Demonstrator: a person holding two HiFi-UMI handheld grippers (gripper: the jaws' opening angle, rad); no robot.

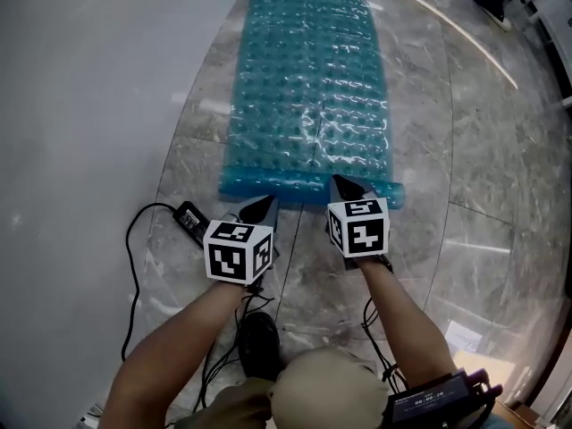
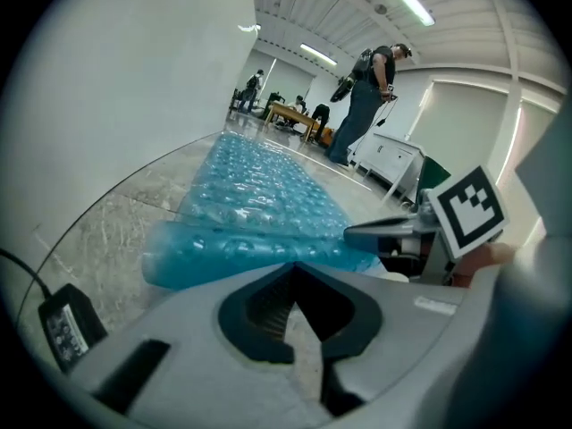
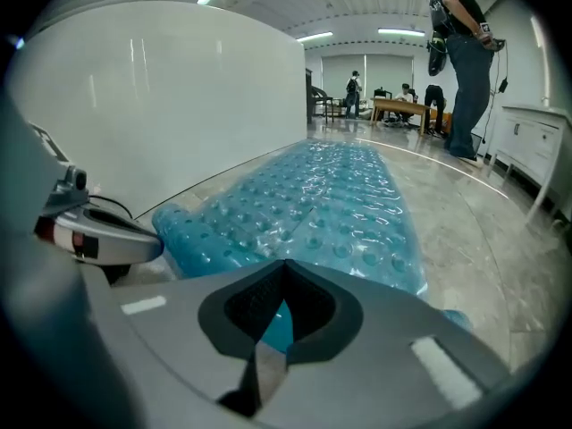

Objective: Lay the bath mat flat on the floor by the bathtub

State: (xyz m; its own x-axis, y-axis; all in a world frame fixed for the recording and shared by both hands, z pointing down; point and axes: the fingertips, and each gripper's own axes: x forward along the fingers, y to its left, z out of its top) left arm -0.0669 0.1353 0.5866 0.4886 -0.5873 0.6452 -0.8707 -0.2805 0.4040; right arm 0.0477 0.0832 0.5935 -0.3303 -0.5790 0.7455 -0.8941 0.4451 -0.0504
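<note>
The bath mat [image 1: 308, 88] is being flattened beside the bathtub [image 1: 89, 105], only its end by the clenched, empty left gripper [image 1: 267, 201] and right gripper [image 1: 340, 183] curled.

The left gripper [image 2: 293, 266] had its jaws pressed together, with the tips pointing at the rolled near edge of the blue bath mat [image 2: 259, 199]; whether they touched it was not clear. The mat lay on the marble floor [image 2: 107, 222], beside the white curved bathtub wall [image 2: 125, 79]. At the right, the right gripper [image 2: 351, 233] reached the same edge. A black adapter [image 2: 67, 327] with its cable lay at the left.
</note>
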